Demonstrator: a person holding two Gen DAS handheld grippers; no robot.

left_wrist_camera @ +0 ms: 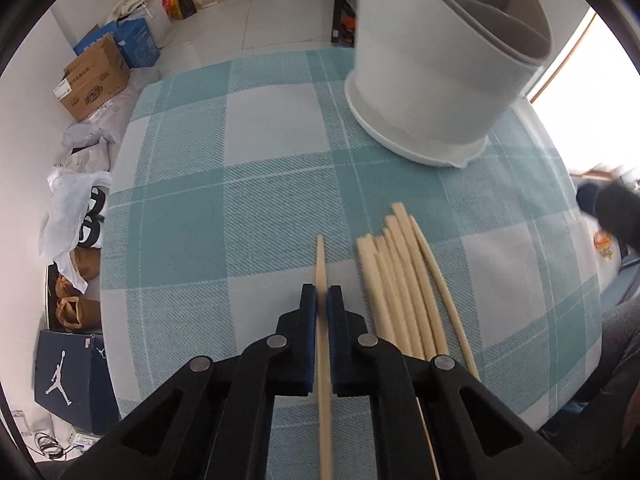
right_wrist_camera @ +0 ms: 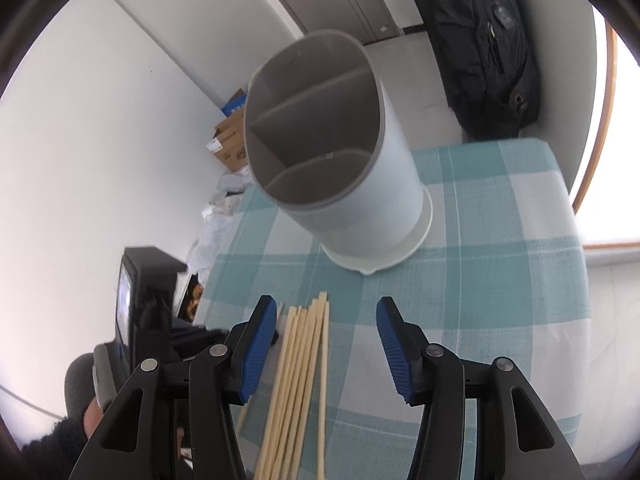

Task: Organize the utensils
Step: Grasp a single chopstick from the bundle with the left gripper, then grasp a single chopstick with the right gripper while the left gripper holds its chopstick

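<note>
One chopstick (left_wrist_camera: 322, 320) sits clamped between the blue pads (left_wrist_camera: 309, 320) of our left gripper (left_wrist_camera: 321, 294), the jaws drawn in tight against its two sides; its squared end sticks out a little past the fingertips and the rest runs back between the black arms toward the camera. Whether it is lifted off the cloth or resting on it, we cannot tell. Just beside it, to the right in the left wrist view, lies the loose bundle of chopsticks (left_wrist_camera: 404, 284), roughly parallel and fanned a little at the far ends, on the teal-and-white checked tablecloth (left_wrist_camera: 240, 184) that covers the table. Our right gripper (right_wrist_camera: 326, 306) hangs over that same bundle (right_wrist_camera: 298, 380) with its jaws spread wide and nothing between them, the ribbed blue pads (right_wrist_camera: 258, 354) standing well apart on either side of the sticks. Past the chopsticks, toward the far edge of the table, stands the white utensil holder (right_wrist_camera: 352, 184), upright on a flared base with a small spout, its grey insert divided into compartments that look bare as far as we can see into them. In the left wrist view the holder (left_wrist_camera: 436, 80) stands at the far right of the cloth. Beyond the table's left edge, cardboard boxes (left_wrist_camera: 94, 78), plastic bags (left_wrist_camera: 68, 208) and a dark shoe box (left_wrist_camera: 68, 376) crowd the floor, and a black backpack (right_wrist_camera: 484, 44) hangs behind the table in the right wrist view.
</note>
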